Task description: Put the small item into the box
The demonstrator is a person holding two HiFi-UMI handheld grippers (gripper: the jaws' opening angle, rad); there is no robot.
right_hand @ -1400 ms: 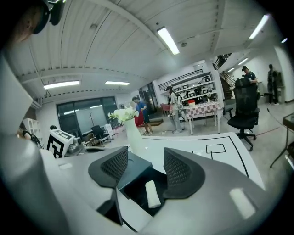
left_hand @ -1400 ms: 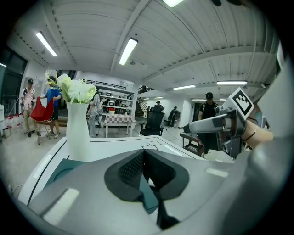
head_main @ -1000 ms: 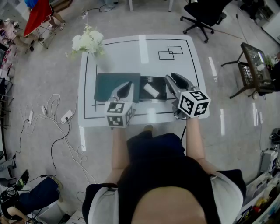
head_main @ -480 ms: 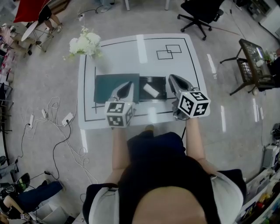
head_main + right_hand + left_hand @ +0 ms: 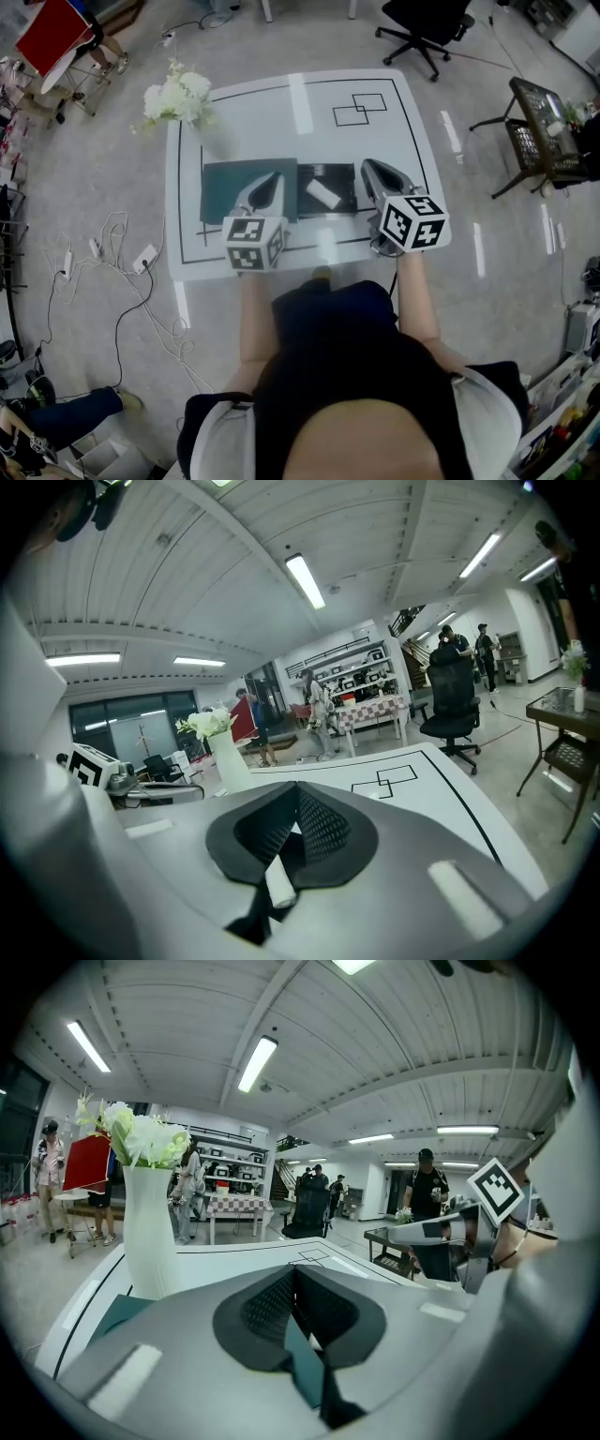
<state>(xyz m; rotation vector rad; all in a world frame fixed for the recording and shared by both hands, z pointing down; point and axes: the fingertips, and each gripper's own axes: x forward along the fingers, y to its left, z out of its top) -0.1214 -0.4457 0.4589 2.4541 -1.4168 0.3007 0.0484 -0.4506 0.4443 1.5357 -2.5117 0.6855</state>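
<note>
The small white item [image 5: 323, 194] lies flat inside the open black box [image 5: 330, 170], near its middle. It looks light, stiff and smooth, a short block best pinched across its narrow sides if it needs shifting. Just right of the box the right gripper [image 5: 371, 169] is clenched on nothing, though a second ago its jaws stood apart with the item in the same spot. Left of the box the left gripper [image 5: 271, 181] grasps the dark green lid [image 5: 225, 187] on the bench [image 5: 403, 122].
</note>
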